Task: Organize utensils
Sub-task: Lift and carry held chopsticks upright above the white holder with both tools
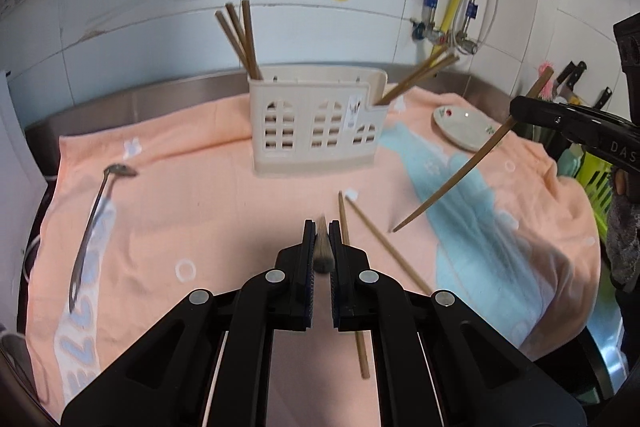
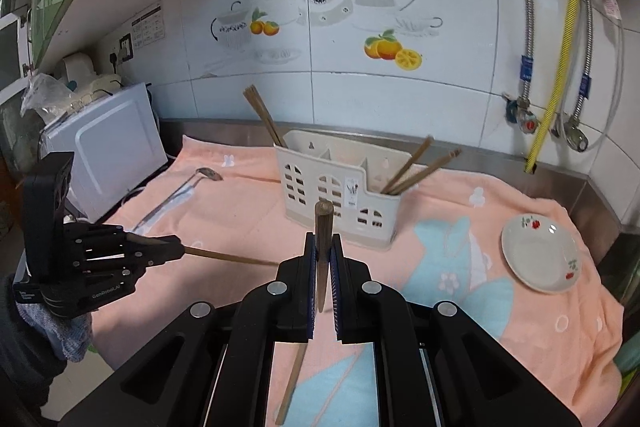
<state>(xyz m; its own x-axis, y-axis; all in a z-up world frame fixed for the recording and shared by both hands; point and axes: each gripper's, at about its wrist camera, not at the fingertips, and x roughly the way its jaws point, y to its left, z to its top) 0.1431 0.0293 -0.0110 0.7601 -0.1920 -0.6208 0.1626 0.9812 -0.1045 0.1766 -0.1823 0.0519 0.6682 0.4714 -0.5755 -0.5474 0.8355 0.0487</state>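
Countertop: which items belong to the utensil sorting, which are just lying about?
Job: utensil holder; chopsticks standing in it; chopstick in each hand-held gripper; two loose chopsticks; spoon.
Lying about: floral plate; microwave; knives.

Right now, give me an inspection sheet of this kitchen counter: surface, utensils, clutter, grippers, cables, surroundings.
Surface: peach and blue towel over a steel counter.
Job's things: cream plastic utensil caddy holding brown wooden chopsticks in both end compartments; two loose chopsticks and a long metal spoon on the towel.
Clutter: white floral saucer.
Grippers: left gripper shut on a chopstick; right gripper shut on a chopstick.
Cables: yellow hose, braided steel hoses beside it.
Surroundings: tiled wall, white appliance.
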